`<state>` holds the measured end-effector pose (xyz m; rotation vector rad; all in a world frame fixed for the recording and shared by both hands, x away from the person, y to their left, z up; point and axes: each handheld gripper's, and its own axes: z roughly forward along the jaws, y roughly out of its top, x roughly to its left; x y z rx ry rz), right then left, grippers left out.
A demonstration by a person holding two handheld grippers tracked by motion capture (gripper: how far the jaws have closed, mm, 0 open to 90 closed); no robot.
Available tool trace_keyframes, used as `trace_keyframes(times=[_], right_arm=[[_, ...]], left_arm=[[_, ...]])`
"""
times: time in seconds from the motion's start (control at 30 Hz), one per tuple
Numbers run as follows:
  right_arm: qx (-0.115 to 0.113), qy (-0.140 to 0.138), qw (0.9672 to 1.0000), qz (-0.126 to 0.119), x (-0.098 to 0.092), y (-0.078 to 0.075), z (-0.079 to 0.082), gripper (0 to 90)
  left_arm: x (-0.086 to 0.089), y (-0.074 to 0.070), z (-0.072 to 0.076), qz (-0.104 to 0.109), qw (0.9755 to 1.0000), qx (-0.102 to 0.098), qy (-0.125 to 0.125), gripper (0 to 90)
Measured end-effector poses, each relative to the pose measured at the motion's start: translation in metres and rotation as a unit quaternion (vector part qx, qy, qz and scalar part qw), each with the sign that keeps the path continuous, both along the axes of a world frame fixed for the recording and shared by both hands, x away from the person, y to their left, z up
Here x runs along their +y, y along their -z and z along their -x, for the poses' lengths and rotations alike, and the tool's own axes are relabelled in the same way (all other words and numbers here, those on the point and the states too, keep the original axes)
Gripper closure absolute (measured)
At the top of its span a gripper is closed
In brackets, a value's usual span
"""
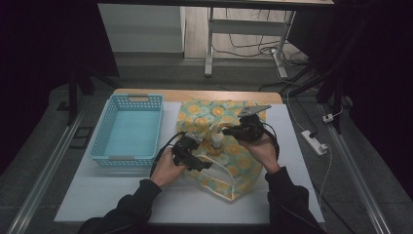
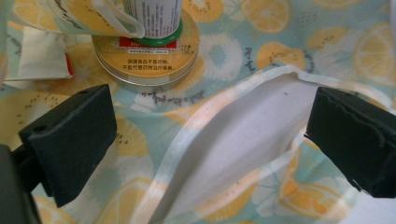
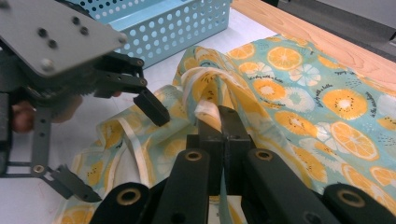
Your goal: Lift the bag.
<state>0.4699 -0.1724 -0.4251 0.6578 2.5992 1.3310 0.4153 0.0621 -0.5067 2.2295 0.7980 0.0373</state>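
On the tabletop (image 1: 122, 195), beside the basket (image 1: 129, 127), lies the bag (image 1: 243, 165), its edge pinched up in the closed right claw (image 3: 219, 122) while the left claw (image 2: 210, 144) hangs wide open over its mouth near a tin (image 2: 145, 60).

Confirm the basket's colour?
Light blue, perforated plastic basket; the high view shows it best.

I am seeing the fruit-print cloth bag (image 1: 229, 146) lying flat on the white table, just right of the blue basket. Its fabric is showing orange and lemon slices on pale green, with white trim. One edge is bunching upward (image 3: 210, 88), and its mouth is gaping open, exposing the white lining (image 2: 252, 140).
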Motion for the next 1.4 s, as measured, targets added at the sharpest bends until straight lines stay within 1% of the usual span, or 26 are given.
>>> trace_keyframes(times=[0.03, 0.3, 0.33, 0.4, 0.47, 0.5, 0.53, 0.57, 0.6, 0.63, 0.67, 0.7, 0.73, 0.83, 0.9, 0.93, 0.97, 1.0, 1.03, 1.2, 1.27, 1.4], right_arm=[[0.000, 0.000, 1.0000, 0.000, 0.000, 0.000, 0.000, 90.0], [0.001, 0.001, 1.0000, 0.001, -0.001, 0.001, 0.000, 89.9], [0.001, 0.001, 1.0000, 0.001, -0.001, 0.001, 0.000, 89.9], [0.001, 0.001, 1.0000, 0.001, -0.001, 0.001, 0.000, 89.9], [0.001, 0.001, 1.0000, 0.001, -0.001, 0.001, 0.000, 89.9], [0.002, 0.001, 1.0000, 0.001, -0.001, 0.001, 0.000, 89.9], [0.002, 0.001, 1.0000, 0.001, -0.001, 0.001, 0.000, 89.9], [0.002, 0.001, 1.0000, 0.001, -0.001, 0.001, 0.000, 90.0], [0.001, 0.001, 1.0000, 0.001, -0.001, 0.001, 0.000, 89.9], [0.001, 0.001, 1.0000, 0.001, -0.001, 0.001, 0.000, 89.9], [0.001, 0.002, 1.0000, 0.001, -0.001, 0.001, 0.000, 89.9], [0.000, 0.002, 1.0000, 0.001, -0.001, 0.001, 0.000, 89.9], [0.000, 0.001, 1.0000, 0.002, -0.002, 0.001, 0.000, 89.9], [0.000, 0.002, 1.0000, 0.001, -0.002, 0.001, 0.000, 89.9], [-0.001, 0.002, 1.0000, 0.001, -0.002, 0.000, 0.000, 90.0], [0.000, 0.001, 1.0000, 0.001, -0.002, 0.001, 0.000, 89.9], [0.000, 0.001, 1.0000, 0.001, -0.002, 0.001, 0.000, 89.9], [-0.001, 0.002, 1.0000, 0.001, -0.002, 0.001, 0.000, 89.9], [-0.001, 0.002, 1.0000, 0.001, -0.002, 0.001, 0.000, 89.9], [-0.003, 0.002, 1.0000, -0.002, -0.002, -0.001, 0.001, 90.0], [-0.005, 0.001, 1.0000, -0.004, -0.002, -0.003, 0.003, 89.9], [-0.012, -0.003, 0.9999, -0.009, -0.001, -0.007, 0.006, 90.0]], left_arm=[[-0.001, 0.001, -0.001, -0.001, 1.0000, 0.001, 0.002, 2.2], [-0.008, 0.019, -0.006, -0.035, 0.9992, 0.007, 0.020, 3.5], [-0.008, 0.021, -0.006, -0.040, 0.9989, 0.007, 0.023, 4.0], [-0.010, 0.025, -0.006, -0.056, 0.9981, 0.005, 0.024, 5.5], [-0.010, 0.025, -0.004, -0.072, 0.9970, -0.014, 0.021, 9.6], [-0.010, 0.024, -0.003, -0.077, 0.9967, -0.018, 0.018, 14.1], [-0.010, 0.023, -0.002, -0.078, 0.9966, -0.017, 0.018, 17.6], [-0.009, 0.023, -0.002, -0.080, 0.9965, -0.018, 0.017, 19.7], [-0.009, 0.022, -0.001, -0.086, 0.9960, -0.021, 0.012, 23.0], [-0.009, 0.021, 0.000, -0.096, 0.9949, -0.029, 0.012, 27.4], [-0.008, 0.021, 0.001, -0.096, 0.9947, -0.033, 0.014, 33.1], [-0.008, 0.021, 0.001, -0.096, 0.9948, -0.033, 0.013, 36.6], [-0.007, 0.020, 0.001, -0.096, 0.9948, -0.033, 0.007, 41.4], [-0.006, 0.018, 0.002, -0.094, 0.9952, -0.027, 0.001, 60.2], [-0.005, 0.018, 0.002, -0.087, 0.9960, -0.019, -0.003, 73.2], [-0.004, 0.018, 0.002, -0.089, 0.9958, -0.018, -0.006, 81.3], [-0.003, 0.018, 0.001, -0.084, 0.9964, -0.011, -0.012, 86.0], [-0.003, 0.017, 0.001, -0.080, 0.9966, -0.007, -0.015, 88.3], [-0.002, 0.017, 0.001, -0.076, 0.9969, -0.006, -0.018, 88.8], [0.000, 0.008, 0.002, -0.060, 0.9979, -0.003, -0.024, 89.2], [0.001, 0.003, 0.003, -0.057, 0.9981, -0.006, -0.024, 89.2], [-0.002, -0.004, 0.007, -0.063, 0.9975, -0.003, -0.032, 89.3]])
